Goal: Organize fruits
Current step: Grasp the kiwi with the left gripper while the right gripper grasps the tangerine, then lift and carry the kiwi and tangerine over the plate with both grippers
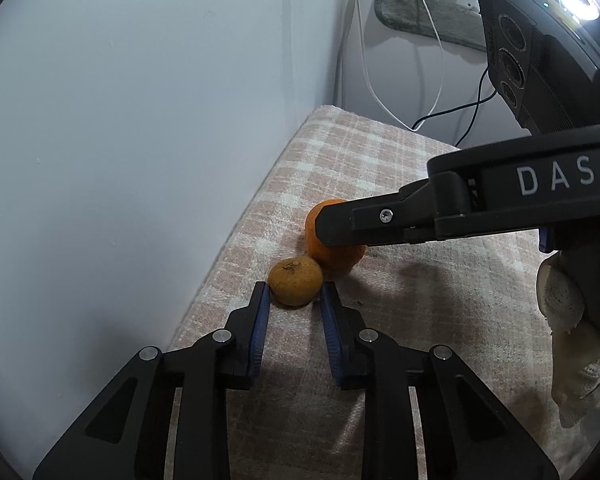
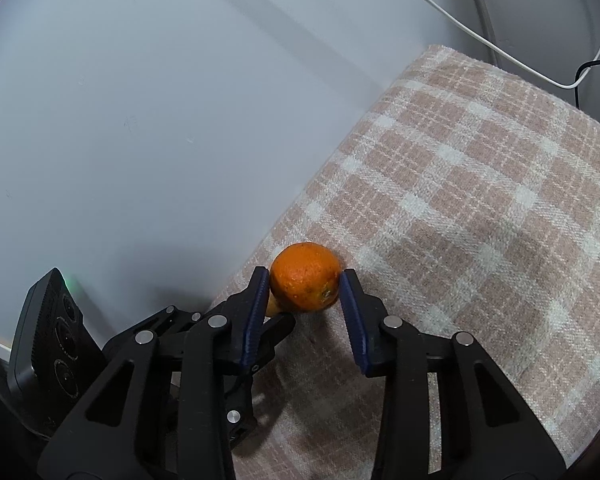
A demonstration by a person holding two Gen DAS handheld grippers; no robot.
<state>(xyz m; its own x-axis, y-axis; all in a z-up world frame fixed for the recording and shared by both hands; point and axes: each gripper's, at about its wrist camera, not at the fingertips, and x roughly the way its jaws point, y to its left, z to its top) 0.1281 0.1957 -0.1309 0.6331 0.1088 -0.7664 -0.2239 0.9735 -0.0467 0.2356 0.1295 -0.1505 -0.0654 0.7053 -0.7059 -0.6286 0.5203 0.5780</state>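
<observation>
A small brownish-yellow fruit (image 1: 296, 284) lies on the pink plaid cloth (image 1: 380, 152), touching an orange (image 1: 334, 258) just behind it. My left gripper (image 1: 296, 293) is shut on the brownish fruit, its blue pads pressed against both sides. In the right wrist view the orange (image 2: 305, 278) sits between the blue pads of my right gripper (image 2: 305, 282), which is shut on it. Only a sliver of the brownish fruit (image 2: 272, 309) shows there, behind the left pad. In the left wrist view one black finger (image 1: 364, 220) of the right gripper crosses over the orange and hides its top.
A pale wall (image 1: 140, 120) runs close along the cloth's left edge. White and black cables (image 1: 440, 92) hang behind the cloth's far end, by a white cabinet. A gloved hand (image 1: 572, 320) holds the right gripper. Open cloth (image 2: 480, 220) stretches to the right.
</observation>
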